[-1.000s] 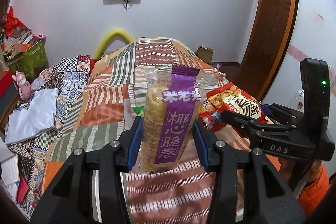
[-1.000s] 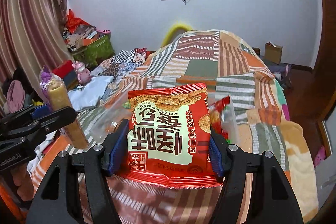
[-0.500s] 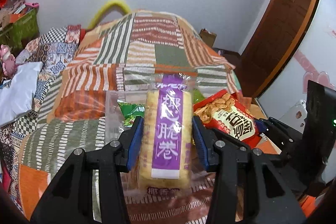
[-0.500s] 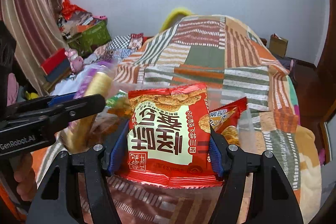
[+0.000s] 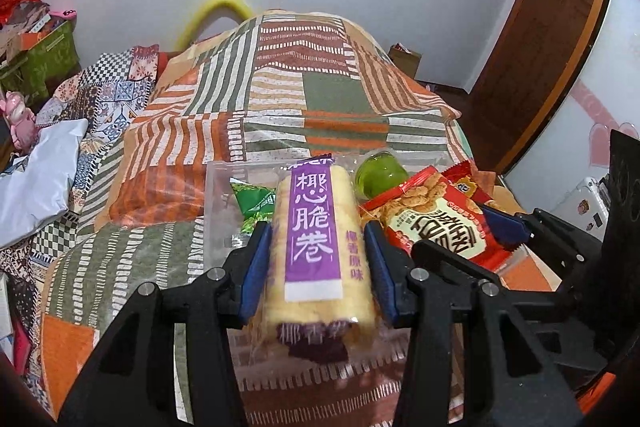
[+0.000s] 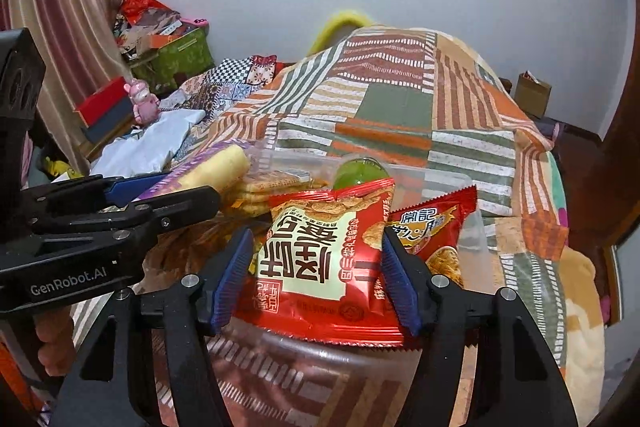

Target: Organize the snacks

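My left gripper [image 5: 318, 263] is shut on a long yellow egg-roll pack with a purple label [image 5: 316, 239], tilted forward over a clear plastic box [image 5: 218, 187] on the bed. My right gripper [image 6: 316, 275] is shut on a red cracker bag [image 6: 320, 259] and holds it over the same box [image 6: 476, 223]. In the box lie a green snack bag [image 5: 256, 201], a green jelly cup [image 6: 360, 173], a smaller red bag [image 6: 436, 231] and pale crackers [image 6: 264, 191]. The left gripper and its roll [image 6: 212, 171] show at the left of the right wrist view.
The box sits on a striped patchwork quilt [image 5: 320, 75]. White cloth [image 5: 36, 175] and clutter lie at the left. A wooden door [image 5: 544, 35] stands at the right, a small cardboard box [image 6: 532, 95] by the far wall.
Both grippers have moved forward and down over the clear box. The egg-roll pack has tipped from upright to leaning forward. The red bag now hangs just above the box's contents.
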The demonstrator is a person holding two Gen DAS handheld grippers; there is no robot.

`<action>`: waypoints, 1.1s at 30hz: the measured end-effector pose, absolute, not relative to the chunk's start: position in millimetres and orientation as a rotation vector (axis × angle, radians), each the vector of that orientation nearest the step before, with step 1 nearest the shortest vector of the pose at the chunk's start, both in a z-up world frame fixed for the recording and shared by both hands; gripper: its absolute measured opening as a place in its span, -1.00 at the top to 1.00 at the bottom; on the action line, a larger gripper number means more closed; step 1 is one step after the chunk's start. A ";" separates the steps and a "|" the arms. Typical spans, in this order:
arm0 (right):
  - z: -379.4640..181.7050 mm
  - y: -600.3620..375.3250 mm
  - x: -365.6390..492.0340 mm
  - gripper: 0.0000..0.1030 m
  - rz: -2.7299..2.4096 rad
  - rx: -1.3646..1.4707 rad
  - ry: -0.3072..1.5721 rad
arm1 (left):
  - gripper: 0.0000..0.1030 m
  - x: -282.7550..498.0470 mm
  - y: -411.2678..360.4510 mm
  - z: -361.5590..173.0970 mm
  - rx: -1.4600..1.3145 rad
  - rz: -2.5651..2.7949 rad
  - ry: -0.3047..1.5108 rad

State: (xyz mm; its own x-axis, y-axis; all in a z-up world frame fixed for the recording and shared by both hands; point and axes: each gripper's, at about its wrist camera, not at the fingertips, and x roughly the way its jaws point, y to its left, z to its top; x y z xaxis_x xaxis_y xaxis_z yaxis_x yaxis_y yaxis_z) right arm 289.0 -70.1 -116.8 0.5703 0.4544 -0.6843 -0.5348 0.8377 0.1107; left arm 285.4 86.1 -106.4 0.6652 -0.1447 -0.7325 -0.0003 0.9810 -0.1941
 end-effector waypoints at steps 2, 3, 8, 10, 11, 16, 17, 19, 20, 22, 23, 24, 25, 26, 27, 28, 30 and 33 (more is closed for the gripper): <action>-109.4 -74.6 281.6 -0.18 0.580 -0.115 0.748 | 0.09 279.3 86.6 -102.3 -0.189 -0.081 0.834; -105.6 -77.3 278.0 -0.18 0.580 -0.113 0.738 | 0.09 275.8 86.9 -100.0 -0.192 -0.081 0.829; -85.1 -89.6 258.6 -0.19 0.583 -0.108 0.691 | 0.09 249.4 85.9 -79.9 -0.199 -0.090 0.783; -75.7 -96.1 248.4 -0.19 0.579 -0.105 0.664 | 0.09 235.6 83.9 -68.3 -0.195 -0.095 0.754; -72.7 -98.7 245.4 -0.19 0.580 -0.100 0.656 | 0.09 230.0 82.5 -63.6 -0.190 -0.093 0.740; -49.1 -119.4 218.4 -0.19 0.586 -0.062 0.601 | 0.09 186.8 72.7 -34.3 -0.171 -0.097 0.648; -44.2 -122.9 212.4 -0.19 0.587 -0.055 0.588 | 0.08 179.0 70.6 -29.2 -0.166 -0.096 0.631; -33.3 -131.9 198.6 -0.20 0.591 -0.036 0.555 | 0.01 159.4 65.0 -18.0 -0.151 -0.092 0.585; -30.1 -134.6 193.7 -0.24 0.593 -0.029 0.543 | -0.01 151.6 62.7 -13.2 -0.144 -0.089 0.565; -20.1 -142.2 178.6 -0.34 0.594 -0.015 0.503 | -0.08 132.4 58.3 -4.0 -0.130 -0.085 0.517; -17.9 -143.8 174.7 -0.39 0.594 -0.014 0.491 | -0.18 122.9 56.1 0.3 -0.125 -0.082 0.493; -14.4 -146.3 167.9 -0.42 0.595 -0.013 0.474 | -0.23 112.7 53.6 4.1 -0.122 -0.081 0.468; -11.2 -148.8 161.1 -0.43 0.597 -0.011 0.457 | -0.29 103.8 51.6 7.6 -0.119 -0.081 0.447; -9.9 -150.6 156.3 -0.46 0.599 -0.009 0.447 | -0.33 95.2 48.6 11.2 -0.111 -0.078 0.426; -6.8 -153.1 149.4 -0.54 0.601 -0.004 0.429 | -0.35 88.4 46.5 13.9 -0.104 -0.073 0.410; -5.0 -154.5 144.9 -0.59 0.599 0.001 0.416 | -0.42 81.5 44.4 16.6 -0.097 -0.068 0.392; -2.2 -156.9 136.2 -0.68 0.597 0.006 0.389 | -0.59 69.1 41.4 21.3 -0.090 -0.060 0.357; 0.9 -157.3 125.0 -0.72 0.606 0.001 0.366 | -0.76 54.7 38.4 26.5 -0.088 -0.054 0.321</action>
State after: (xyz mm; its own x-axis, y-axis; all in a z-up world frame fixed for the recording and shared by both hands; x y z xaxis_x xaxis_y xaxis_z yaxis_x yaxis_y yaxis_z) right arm 125.0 -157.3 0.9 0.7598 0.5565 -0.3362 -0.5560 0.8242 0.1077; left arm 54.7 38.4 26.5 0.9475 -0.0667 -0.3126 0.0388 0.9947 -0.0947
